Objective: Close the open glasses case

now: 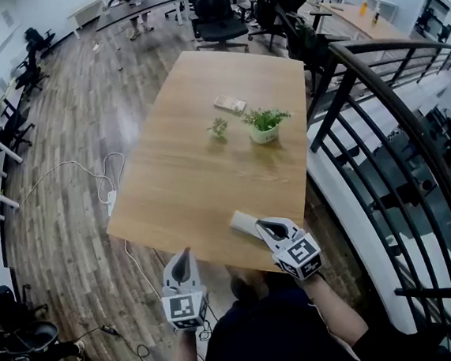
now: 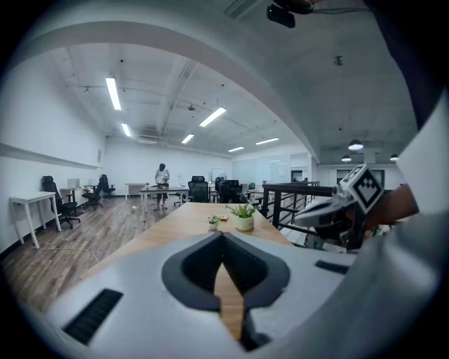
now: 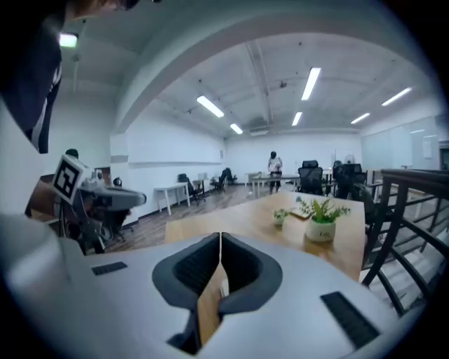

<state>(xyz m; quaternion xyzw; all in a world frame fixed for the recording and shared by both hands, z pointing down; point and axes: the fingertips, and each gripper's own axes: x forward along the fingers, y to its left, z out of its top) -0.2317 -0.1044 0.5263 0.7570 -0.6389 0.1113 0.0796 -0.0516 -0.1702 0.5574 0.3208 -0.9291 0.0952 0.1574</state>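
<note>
A pale oblong glasses case [image 1: 243,223] lies near the front right edge of the wooden table [image 1: 202,173]. Whether its lid is fully down I cannot tell. My right gripper [image 1: 261,222] hangs just above the case's right end, jaws shut and empty. In the right gripper view its jaws [image 3: 220,237] meet at the tip, and a sliver of white shows low in the gap. My left gripper [image 1: 186,253] hovers off the table's front edge, also shut and empty. Its jaws [image 2: 223,238] touch in the left gripper view.
A potted plant [image 1: 264,125], a smaller plant [image 1: 219,127] and a flat patterned item [image 1: 230,103] stand at the table's far middle. A black railing [image 1: 388,136] runs along the right. A cable and power strip [image 1: 111,198] lie on the floor at left. Office chairs [image 1: 218,12] stand beyond.
</note>
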